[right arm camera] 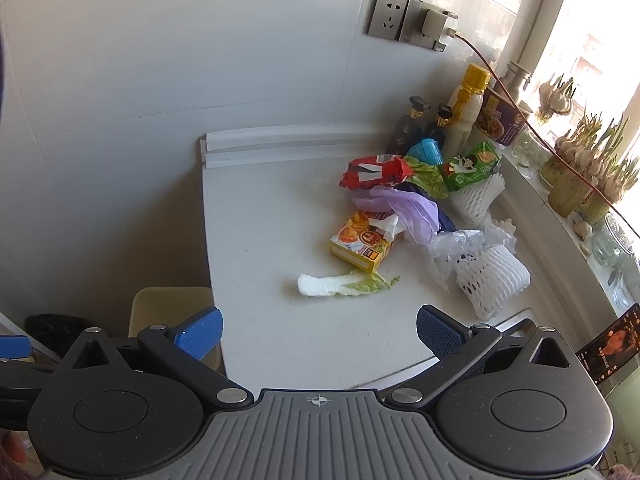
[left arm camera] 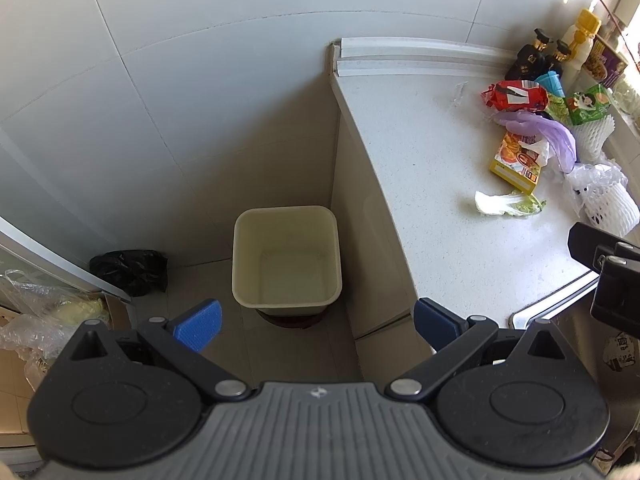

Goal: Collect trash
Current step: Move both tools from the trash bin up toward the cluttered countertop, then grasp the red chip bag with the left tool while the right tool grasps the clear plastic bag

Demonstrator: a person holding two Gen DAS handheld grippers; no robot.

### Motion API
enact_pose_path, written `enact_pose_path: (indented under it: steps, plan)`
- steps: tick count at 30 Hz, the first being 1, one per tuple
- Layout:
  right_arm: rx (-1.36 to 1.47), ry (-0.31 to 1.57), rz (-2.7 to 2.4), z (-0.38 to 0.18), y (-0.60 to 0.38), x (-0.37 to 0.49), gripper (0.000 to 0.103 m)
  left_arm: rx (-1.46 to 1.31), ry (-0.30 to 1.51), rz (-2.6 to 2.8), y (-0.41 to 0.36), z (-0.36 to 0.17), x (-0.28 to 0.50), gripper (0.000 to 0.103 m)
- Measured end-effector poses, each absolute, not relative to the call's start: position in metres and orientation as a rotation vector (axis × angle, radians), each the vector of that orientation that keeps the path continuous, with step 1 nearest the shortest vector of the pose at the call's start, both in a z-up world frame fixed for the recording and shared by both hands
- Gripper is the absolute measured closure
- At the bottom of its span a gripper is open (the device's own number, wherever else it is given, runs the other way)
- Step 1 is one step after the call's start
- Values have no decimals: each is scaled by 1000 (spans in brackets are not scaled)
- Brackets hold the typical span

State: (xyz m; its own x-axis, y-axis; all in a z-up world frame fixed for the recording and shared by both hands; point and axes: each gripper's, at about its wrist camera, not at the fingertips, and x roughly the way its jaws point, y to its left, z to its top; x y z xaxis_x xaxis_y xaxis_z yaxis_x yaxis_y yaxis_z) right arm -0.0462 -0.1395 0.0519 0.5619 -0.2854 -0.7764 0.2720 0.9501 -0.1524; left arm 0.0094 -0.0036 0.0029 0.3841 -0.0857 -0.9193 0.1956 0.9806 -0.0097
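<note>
A cream bin (left arm camera: 286,258) stands on the floor beside the white counter (left arm camera: 424,160); its inside looks empty. My left gripper (left arm camera: 316,326) hangs open above the bin's near rim, holding nothing. Trash lies on the counter: a cabbage leaf (right arm camera: 344,283), a yellow carton (right arm camera: 362,242), a purple bag (right arm camera: 404,210), a red wrapper (right arm camera: 374,171), a green box (right arm camera: 472,166), clear plastic (right arm camera: 452,246) and white foam nets (right arm camera: 490,280). My right gripper (right arm camera: 318,332) is open over the counter's near edge, short of the cabbage leaf. The bin's corner (right arm camera: 168,300) shows at lower left.
Bottles (right arm camera: 466,108), a noodle cup (right arm camera: 500,118) and sprouting garlic pots (right arm camera: 588,172) line the windowsill. A wall socket with a charger (right arm camera: 432,24) has a cable running right. On the floor lie a black bag (left arm camera: 130,270) and a box with plastic (left arm camera: 52,320). A sink rim (left arm camera: 548,310) adjoins the counter.
</note>
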Motion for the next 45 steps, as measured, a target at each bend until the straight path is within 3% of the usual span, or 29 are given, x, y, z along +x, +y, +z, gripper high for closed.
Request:
enact_pose_path:
  steps: [29,45]
  plan:
    - [23,913,-284,44,-170,-50,0,86,1119,-163,-25,5,9,1]
    - [66,831,-356,32,-229,-32,0,117,1031,-458,-82,-5,53,1]
